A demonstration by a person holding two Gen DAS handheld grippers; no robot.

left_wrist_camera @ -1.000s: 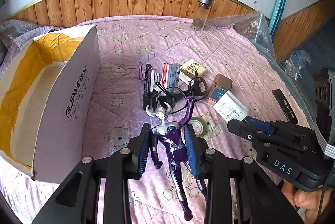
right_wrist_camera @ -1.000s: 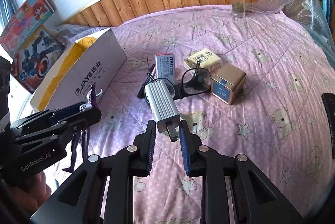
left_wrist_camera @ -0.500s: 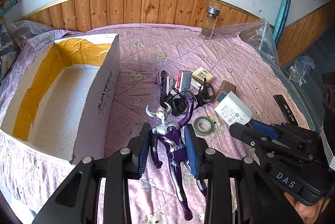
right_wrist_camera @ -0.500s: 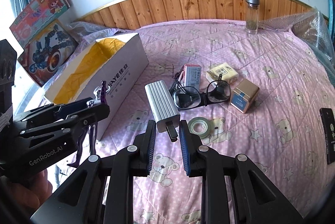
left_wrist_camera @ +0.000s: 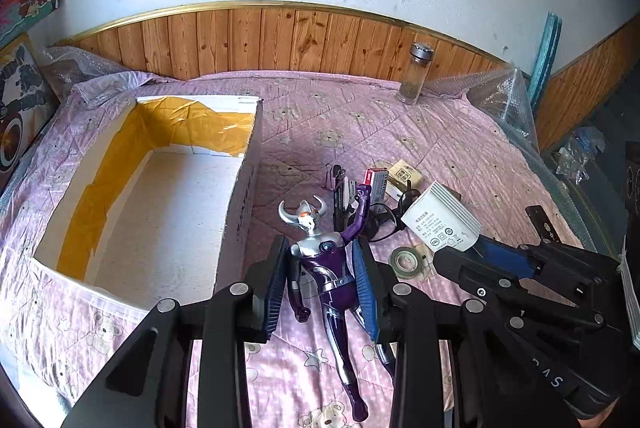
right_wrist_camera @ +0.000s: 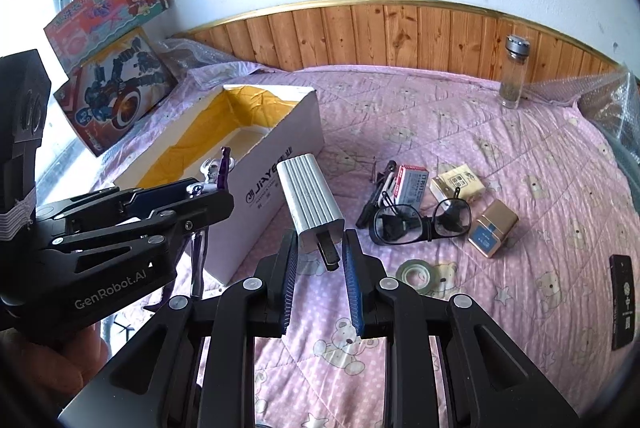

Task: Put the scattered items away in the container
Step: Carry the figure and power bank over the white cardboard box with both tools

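A pink bear-print bed below wood panelling is filling the view. The left hand-held gripper is clamping the purple toy figure by its torso, just right of the cardboard box at nine o'clock. The right hand-held gripper is pinching the white charger at its plug end, box at eleven o'clock. By my read, we're early: the box is looking empty, while glasses, tape roll, small boxes and remote are waiting on the quilt.
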